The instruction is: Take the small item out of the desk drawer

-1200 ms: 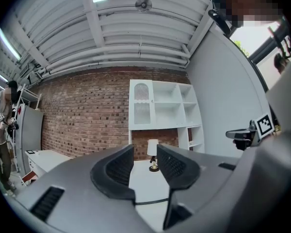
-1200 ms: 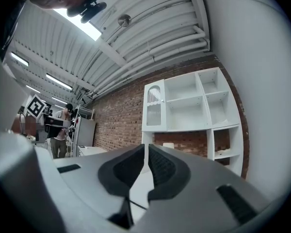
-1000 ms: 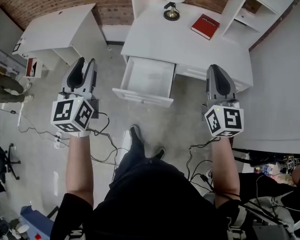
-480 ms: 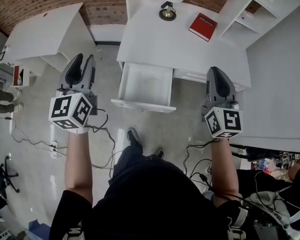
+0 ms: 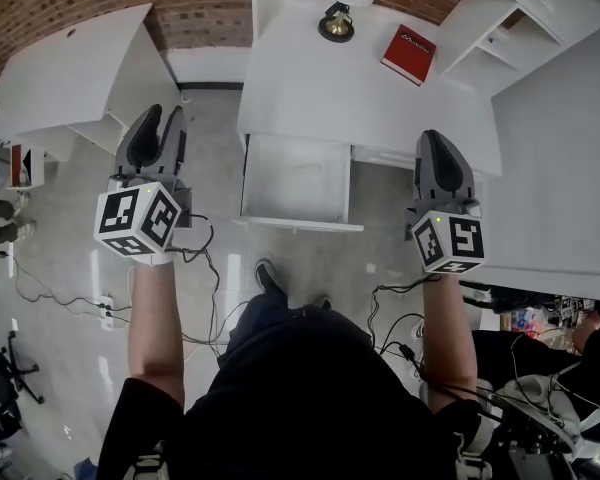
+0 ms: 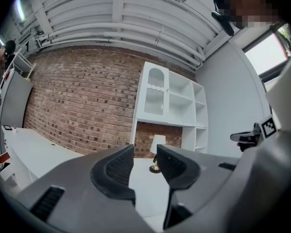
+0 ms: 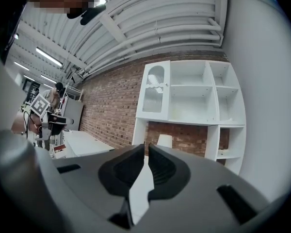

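White desk point(image 5: 310, 78) against the far brick wall; its drawer point(image 5: 300, 225) hangs open on the near side; no small item can be made out inside. Left gripper point(image 5: 158, 128): jaws apart, empty; right gripper point(image 5: 435, 140): jaws all but closed, empty. Risk: reaching in with closed jaws would likely shove an unseen item aside.

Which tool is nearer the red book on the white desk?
Right. The right tool is in front of the red book; the left tool is beyond the open white drawer.
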Tool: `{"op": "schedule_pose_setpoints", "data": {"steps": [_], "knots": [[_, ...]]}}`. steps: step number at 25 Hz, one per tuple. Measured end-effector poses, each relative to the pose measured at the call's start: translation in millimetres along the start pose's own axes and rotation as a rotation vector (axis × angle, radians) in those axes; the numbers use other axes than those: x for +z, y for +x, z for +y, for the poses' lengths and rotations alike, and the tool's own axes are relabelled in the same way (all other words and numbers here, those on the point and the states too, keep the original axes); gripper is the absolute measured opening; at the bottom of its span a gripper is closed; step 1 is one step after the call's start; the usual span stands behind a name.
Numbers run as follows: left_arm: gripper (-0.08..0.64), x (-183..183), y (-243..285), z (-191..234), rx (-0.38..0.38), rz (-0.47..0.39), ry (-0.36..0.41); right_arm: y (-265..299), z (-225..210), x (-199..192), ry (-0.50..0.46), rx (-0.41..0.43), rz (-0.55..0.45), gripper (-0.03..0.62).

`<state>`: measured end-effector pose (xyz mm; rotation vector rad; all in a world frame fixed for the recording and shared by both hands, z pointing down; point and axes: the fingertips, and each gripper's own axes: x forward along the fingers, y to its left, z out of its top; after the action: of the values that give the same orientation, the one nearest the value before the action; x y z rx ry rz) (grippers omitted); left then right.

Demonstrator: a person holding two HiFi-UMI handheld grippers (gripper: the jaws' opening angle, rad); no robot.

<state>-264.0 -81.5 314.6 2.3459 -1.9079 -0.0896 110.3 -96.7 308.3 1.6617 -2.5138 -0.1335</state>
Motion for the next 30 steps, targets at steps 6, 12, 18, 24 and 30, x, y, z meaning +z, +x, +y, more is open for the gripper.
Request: {"op": "schedule_pose_setpoints", "data": {"steps": [6,12,18,24,30], "knots": [[0.146,-5.7,12.7,23.8,-0.016,0.018,-0.010,19.5,17.1,-8.8,-0.003,-0.005,0.033,0.025],[0.146,-17.2,18.8,31.7,-0.009,0.050,-0.015,32.7,19.6,-18.4,-0.010,0.013,0.061,0.025],[0.147,-38.3,32.0,25.6,0.022,0.094,0.004,56.6,7.9,-50.5,-0.009,0.069,0.092,0.031],[0.146,-64.8,41.9,28.2,0.104,0.187,0.018,94.9,7.2,-106.3,-0.029,0.180,0.164,0.032],[0.147,-95.1,54.3,24.0,0.145,0.267,0.005,113.9,48.3,-170.6,-0.118,0.492,0.292,0.038]]}}
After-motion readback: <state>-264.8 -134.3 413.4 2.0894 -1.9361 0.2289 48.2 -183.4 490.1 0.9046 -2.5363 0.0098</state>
